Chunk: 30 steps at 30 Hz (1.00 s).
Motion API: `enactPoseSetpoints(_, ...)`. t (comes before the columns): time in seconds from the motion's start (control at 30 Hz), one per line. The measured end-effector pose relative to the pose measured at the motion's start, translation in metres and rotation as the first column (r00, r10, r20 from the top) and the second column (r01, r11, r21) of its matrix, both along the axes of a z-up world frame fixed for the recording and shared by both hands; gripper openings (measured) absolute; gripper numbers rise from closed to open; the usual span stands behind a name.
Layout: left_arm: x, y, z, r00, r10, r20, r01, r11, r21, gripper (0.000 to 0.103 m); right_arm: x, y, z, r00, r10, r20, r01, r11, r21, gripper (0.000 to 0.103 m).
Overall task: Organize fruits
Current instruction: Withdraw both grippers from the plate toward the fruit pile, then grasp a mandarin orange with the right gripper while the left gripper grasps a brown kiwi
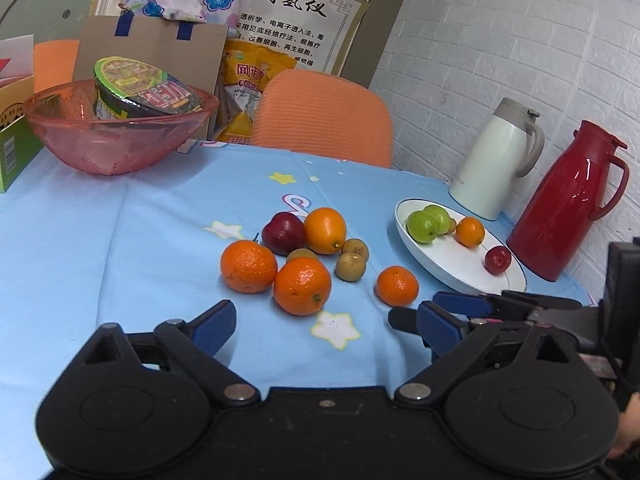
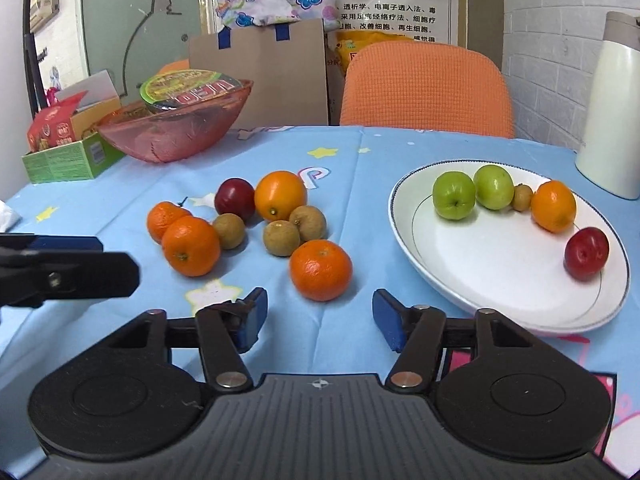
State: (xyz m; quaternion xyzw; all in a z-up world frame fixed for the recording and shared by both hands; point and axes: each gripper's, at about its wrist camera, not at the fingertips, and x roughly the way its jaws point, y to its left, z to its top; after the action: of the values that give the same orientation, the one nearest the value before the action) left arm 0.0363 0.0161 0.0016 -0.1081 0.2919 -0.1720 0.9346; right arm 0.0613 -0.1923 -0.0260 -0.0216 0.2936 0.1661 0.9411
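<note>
Right wrist view had the right claw (image 2: 319,316) spread wide with nothing in it, hanging low over the blue worktop (image 2: 80,340). A tangerine (image 2: 321,270) sat just ahead of it, pretty much centred between the pads, so my guess was that one was next to get grabbed. The plate (image 2: 492,288) lay just to that claw's right and slightly ahead, already loaded with two green apples (image 2: 454,195), a small brown fruit, an orange and a red plum (image 2: 586,253). Handy spot for it, short hop from the pile.

Rest of the loose fruit was bunched further ahead and to the left of the right claw: more oranges (image 2: 191,246), a dark red plum, and three longans (image 2: 281,238), several touching each other. That crowding probably explained going for the lone tangerine first.

From the left wrist, the left claw (image 1: 326,324) was also wide and empty, with an orange (image 1: 302,286) just past its tips. The right claw poked in beside its right pad, so the two were close together, and bumping looked like a real risk.
</note>
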Motion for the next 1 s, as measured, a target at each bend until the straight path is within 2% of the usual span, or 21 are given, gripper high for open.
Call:
enactPoseSetpoints(0.1, 0.002, 0.001, -0.002, 1.000, -0.017, -0.012, 0.016, 1.000, -0.012, 0.103, 0.007, 0.001, 0.001, 1.000, -0.007, -0.004, 0.007, 1.000, -0.004, 0.093)
enactPoseSetpoints(0.17, 0.003, 0.001, -0.003, 0.999, -0.028, -0.018, 0.028, 0.999, -0.020, 0.096, 0.011, 0.002, 0.001, 1.000, -0.007, -0.006, 0.007, 1.000, -0.014, 0.089)
enactPoseSetpoints(0.23, 0.003, 0.001, -0.003, 0.999, -0.042, -0.023, 0.041, 0.999, -0.034, 0.094, 0.015, 0.004, 0.000, 1.000, -0.011, -0.014, 0.010, 1.000, -0.027, 0.085)
enactPoseSetpoints(0.4, 0.005, 0.000, -0.001, 0.998, -0.064, -0.026, 0.063, 0.996, -0.061, 0.086, 0.021, 0.007, -0.002, 1.000, -0.005, -0.018, 0.004, 0.999, -0.041, 0.084)
enactPoseSetpoints(0.43, 0.005, -0.001, 0.000, 0.997, -0.069, -0.027, 0.067, 0.996, -0.061, 0.081, 0.022, 0.007, -0.003, 1.000, -0.002, -0.017, 0.002, 0.999, -0.042, 0.082)
enactPoseSetpoints(0.53, 0.007, -0.005, 0.001, 0.996, -0.087, -0.028, 0.085, 0.995, -0.059, 0.066, 0.021, 0.006, -0.003, 1.000, 0.016, -0.014, -0.016, 1.000, -0.023, 0.066)
enactPoseSetpoints(0.6, 0.008, -0.008, 0.003, 0.995, -0.099, -0.026, 0.098, 0.993, -0.060, 0.061, 0.019, 0.005, -0.002, 1.000, 0.018, -0.014, -0.018, 1.000, -0.013, 0.065)
enactPoseSetpoints(0.67, 0.010, -0.011, 0.005, 0.994, -0.110, -0.020, 0.109, 0.993, -0.056, 0.052, 0.013, 0.004, -0.002, 1.000, 0.015, -0.007, -0.015, 1.000, -0.017, 0.065)
enactPoseSetpoints(0.77, 0.019, -0.021, 0.008, 0.993, -0.121, -0.007, 0.121, 0.992, -0.029, 0.052, 0.001, -0.003, -0.002, 1.000, 0.011, 0.011, -0.011, 1.000, -0.023, 0.065)
enactPoseSetpoints(0.87, 0.031, -0.036, 0.011, 0.990, -0.138, 0.011, 0.138, 0.990, 0.031, 0.054, -0.013, -0.013, -0.002, 1.000, -0.009, 0.022, 0.010, 1.000, -0.027, 0.065)
enactPoseSetpoints(1.0, 0.058, -0.058, 0.008, 0.986, -0.166, -0.003, 0.166, 0.981, 0.100, 0.054, -0.027, -0.028, 0.000, 0.999, -0.040, 0.030, 0.041, 0.999, -0.005, 0.065)
